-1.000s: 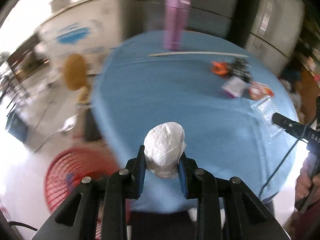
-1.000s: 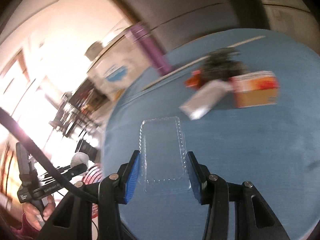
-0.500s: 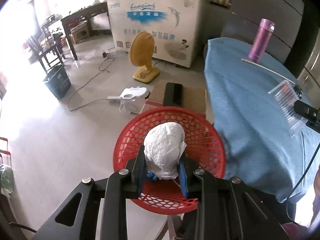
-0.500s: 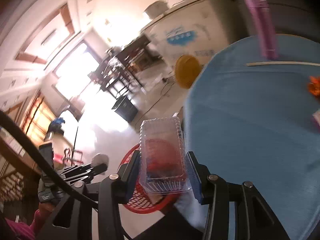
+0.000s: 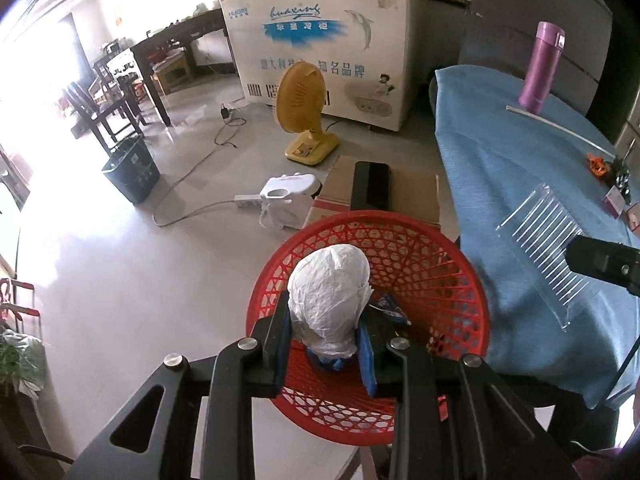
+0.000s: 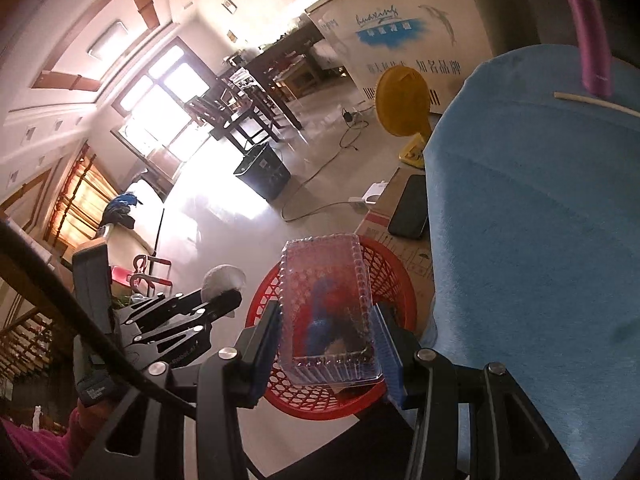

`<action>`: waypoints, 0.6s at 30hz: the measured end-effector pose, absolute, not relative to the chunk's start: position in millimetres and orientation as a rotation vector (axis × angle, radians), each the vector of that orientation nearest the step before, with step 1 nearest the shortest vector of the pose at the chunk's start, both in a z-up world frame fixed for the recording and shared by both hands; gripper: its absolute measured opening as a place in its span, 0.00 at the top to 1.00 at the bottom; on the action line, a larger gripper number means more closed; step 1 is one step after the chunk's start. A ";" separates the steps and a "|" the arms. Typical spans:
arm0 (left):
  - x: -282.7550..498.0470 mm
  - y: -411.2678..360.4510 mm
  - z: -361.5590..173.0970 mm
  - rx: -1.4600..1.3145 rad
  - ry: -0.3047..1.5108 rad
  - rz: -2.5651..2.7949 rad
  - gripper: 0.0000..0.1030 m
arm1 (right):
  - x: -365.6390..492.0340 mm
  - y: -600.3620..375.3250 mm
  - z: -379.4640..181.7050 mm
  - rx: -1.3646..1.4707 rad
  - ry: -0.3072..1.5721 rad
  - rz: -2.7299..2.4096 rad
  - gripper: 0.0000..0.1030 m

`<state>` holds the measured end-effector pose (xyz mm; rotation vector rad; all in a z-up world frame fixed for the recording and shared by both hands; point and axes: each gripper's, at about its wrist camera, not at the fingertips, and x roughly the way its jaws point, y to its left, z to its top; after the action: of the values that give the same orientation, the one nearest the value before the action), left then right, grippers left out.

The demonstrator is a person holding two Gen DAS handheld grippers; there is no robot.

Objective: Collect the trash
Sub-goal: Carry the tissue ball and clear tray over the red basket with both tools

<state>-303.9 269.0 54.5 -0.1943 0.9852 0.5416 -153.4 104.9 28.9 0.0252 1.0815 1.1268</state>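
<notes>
Beside the blue counter (image 5: pixel 520 208) edge, both tongs hover over the red basket (image 5: pixel 452 280), left tongs (image 5: pixel 326 338) clamped on a paper wad (image 5: pixel 328 288), right tongs (image 6: pixel 326 336) on a clear tray (image 6: pixel 326 312); releasing likely comes next.

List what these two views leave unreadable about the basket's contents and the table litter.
- Red basket contents, left wrist view: mostly hidden behind the white wad.
- Same, right wrist view: blurred through the clear tray.
- Table litter: too small, at the edge.

Window glare whitens the floor (image 5: pixel 80 248); sharp, fisheye-bent edges
</notes>
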 end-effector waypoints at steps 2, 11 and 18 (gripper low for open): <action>-303.3 270.2 52.2 -0.183 0.992 0.551 0.71 | -149.6 109.0 25.5 0.023 1.090 1.123 0.53; -303.1 273.4 44.3 -0.169 1.011 0.558 0.71 | -162.2 120.0 18.5 0.006 1.126 1.106 0.53; -300.3 276.4 36.3 -0.172 1.028 0.545 0.70 | -162.0 129.3 15.0 0.004 1.145 1.099 0.53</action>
<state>-300.3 276.4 36.3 -0.1718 1.0285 0.5445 -162.0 129.3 15.0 0.0044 1.1453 1.0985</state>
